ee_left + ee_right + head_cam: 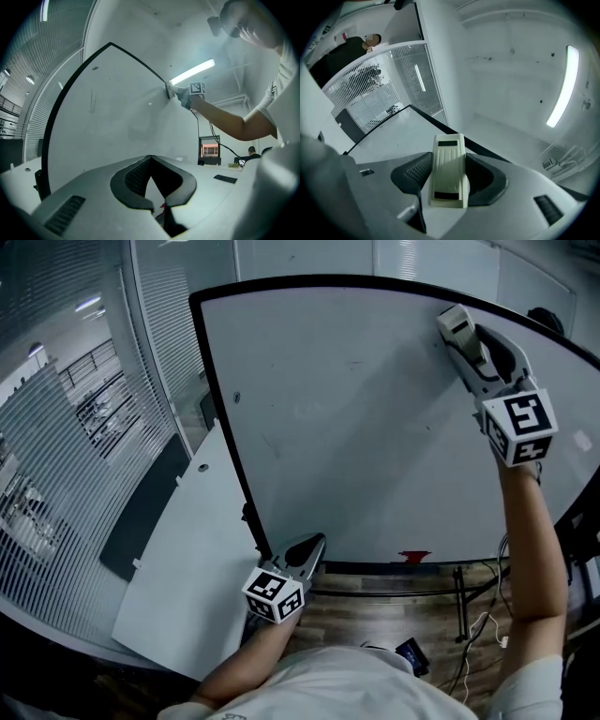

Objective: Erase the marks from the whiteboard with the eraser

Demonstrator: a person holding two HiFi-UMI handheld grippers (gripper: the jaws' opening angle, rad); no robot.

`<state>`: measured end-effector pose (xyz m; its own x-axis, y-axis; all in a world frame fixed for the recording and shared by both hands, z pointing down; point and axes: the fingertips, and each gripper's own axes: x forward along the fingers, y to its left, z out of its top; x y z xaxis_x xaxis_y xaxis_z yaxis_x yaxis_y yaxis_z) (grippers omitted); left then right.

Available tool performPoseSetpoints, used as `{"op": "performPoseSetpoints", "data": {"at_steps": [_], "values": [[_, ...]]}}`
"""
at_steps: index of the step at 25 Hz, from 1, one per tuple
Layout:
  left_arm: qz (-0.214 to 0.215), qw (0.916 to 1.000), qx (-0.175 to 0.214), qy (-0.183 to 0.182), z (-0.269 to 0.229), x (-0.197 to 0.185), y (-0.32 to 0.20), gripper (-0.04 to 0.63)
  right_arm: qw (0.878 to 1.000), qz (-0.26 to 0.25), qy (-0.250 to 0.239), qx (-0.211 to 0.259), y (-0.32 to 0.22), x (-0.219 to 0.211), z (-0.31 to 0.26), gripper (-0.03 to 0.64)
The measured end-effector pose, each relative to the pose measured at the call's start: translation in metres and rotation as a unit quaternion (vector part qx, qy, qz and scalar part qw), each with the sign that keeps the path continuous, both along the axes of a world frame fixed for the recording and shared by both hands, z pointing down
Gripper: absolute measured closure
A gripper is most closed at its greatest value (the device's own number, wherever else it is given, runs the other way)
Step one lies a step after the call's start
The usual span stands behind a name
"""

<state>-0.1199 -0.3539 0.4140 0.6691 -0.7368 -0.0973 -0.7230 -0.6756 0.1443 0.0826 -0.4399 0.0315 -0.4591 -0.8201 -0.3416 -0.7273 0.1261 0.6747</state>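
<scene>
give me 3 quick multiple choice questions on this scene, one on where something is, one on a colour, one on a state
1. Where on the whiteboard is the eraser?
A) upper right edge
B) lower left corner
C) centre

2. What colour is the eraser?
A) blue
B) cream
C) black

3. How is the left gripper?
A) shut, empty
B) wide open
C) shut on the eraser

Answers:
1 A: the head view shows it at the whiteboard's upper right edge.
2 B: the right gripper view shows its cream body.
3 A: its fingers meet at the tips with nothing held between them.
</scene>
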Motion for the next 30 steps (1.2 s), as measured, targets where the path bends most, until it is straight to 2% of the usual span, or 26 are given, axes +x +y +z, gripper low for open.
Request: {"op": "performPoseSetpoints", "data": {"at_steps": [8, 18, 25, 30], "values": [[-0.007, 0.9999, -0.007, 0.004, 0.006, -0.004, 0.003, 0.589, 1.0, -0.012, 0.026, -0.01, -0.004, -0.042, 0.043, 0.383], [-0.015, 0.9999, -0.007, 0.002, 0.007, -0.002, 0.004, 0.589, 0.991, -0.047, 0.116, -0.037, -0.01, -0.113, 0.176, 0.383], [-0.026, 0.9996, -0.004, -0.003, 0.004, -0.002, 0.003, 0.589, 0.985, -0.082, 0.129, -0.086, -0.013, -0.138, 0.263, 0.383], [-0.031, 0.9995, 0.0, -0.007, 0.0, 0.0, 0.003, 0.589, 0.983, -0.085, 0.137, -0.092, -0.012, -0.141, 0.281, 0.383]]}}
